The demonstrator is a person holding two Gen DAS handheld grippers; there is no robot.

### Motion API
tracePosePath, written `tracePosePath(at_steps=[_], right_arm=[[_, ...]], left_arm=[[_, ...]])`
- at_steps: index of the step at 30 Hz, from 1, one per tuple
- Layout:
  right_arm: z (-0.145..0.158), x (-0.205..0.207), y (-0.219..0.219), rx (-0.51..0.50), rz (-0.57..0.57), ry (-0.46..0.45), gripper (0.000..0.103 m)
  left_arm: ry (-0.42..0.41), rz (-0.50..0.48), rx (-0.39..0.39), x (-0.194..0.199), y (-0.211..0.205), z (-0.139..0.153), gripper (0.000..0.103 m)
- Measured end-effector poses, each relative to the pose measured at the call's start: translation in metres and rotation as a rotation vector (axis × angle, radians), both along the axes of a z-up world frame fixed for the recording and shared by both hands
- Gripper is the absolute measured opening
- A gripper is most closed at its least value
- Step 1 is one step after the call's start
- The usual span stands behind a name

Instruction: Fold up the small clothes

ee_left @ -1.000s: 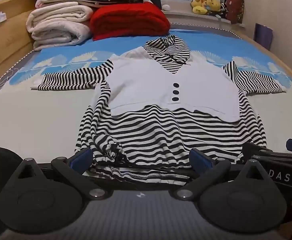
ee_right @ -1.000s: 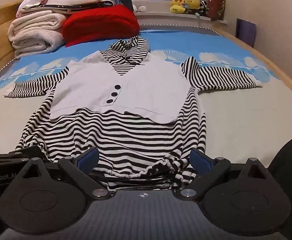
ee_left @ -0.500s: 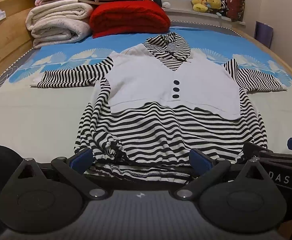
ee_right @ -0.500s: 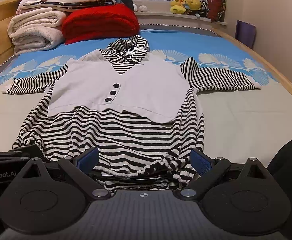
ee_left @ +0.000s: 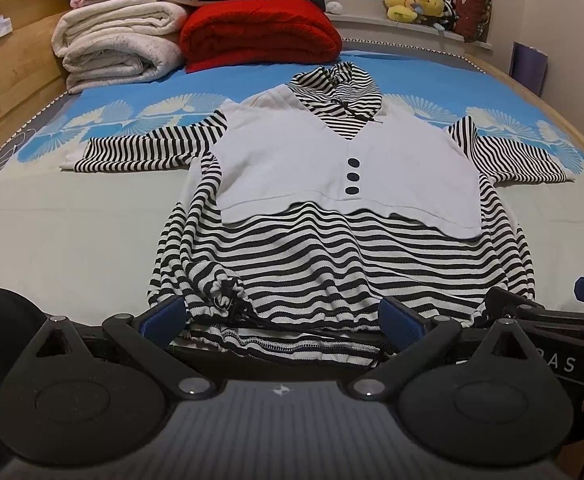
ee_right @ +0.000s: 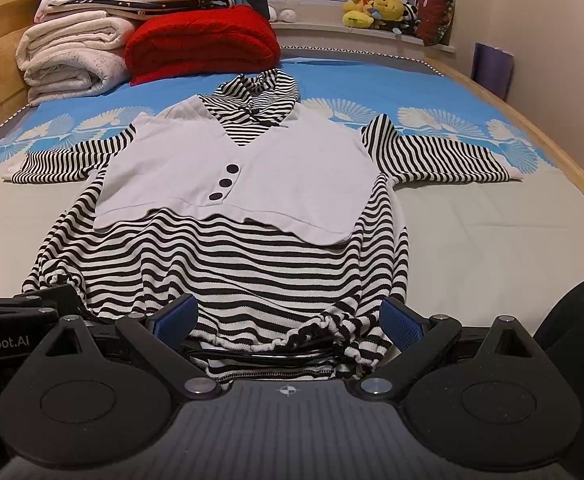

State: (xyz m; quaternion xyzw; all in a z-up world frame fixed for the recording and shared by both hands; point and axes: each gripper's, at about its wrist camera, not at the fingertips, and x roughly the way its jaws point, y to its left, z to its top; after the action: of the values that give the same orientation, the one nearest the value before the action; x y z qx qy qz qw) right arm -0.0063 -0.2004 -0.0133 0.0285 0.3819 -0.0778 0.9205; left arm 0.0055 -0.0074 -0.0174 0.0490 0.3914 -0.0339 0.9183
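The striped top [ee_left: 343,264] lay flat on the bed [ee_left: 52,232], sleeves spread. Both the left gripper [ee_left: 282,320] and the right gripper [ee_right: 288,320] stood wide apart at its bunched hem, holding nothing.

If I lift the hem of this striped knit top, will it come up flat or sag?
The black-and-white striped knit top will probably sag between grips; its fabric already ripples and bunches at the drawstring hem. The white vest panel lies loose and may shift. It looks light, so it may drag along the bed sheet.

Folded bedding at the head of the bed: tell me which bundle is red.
The red blanket, right of the white rolled blankets and nearest the striped top's hood.
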Motion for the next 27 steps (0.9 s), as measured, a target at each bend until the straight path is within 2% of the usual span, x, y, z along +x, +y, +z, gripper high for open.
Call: tracePosePath(at_steps=[22, 27], right_arm=[[0.0, 0.0, -0.001, 0.001, -0.001, 0.002, 0.097], [0.007, 0.002, -0.017, 0.062, -0.075, -0.034, 0.097]], left_arm=[[0.002, 0.0, 0.0, 0.0, 0.0, 0.0, 0.102], [0.052, -0.017, -0.034, 0.015, 0.002, -0.001, 0.102]])
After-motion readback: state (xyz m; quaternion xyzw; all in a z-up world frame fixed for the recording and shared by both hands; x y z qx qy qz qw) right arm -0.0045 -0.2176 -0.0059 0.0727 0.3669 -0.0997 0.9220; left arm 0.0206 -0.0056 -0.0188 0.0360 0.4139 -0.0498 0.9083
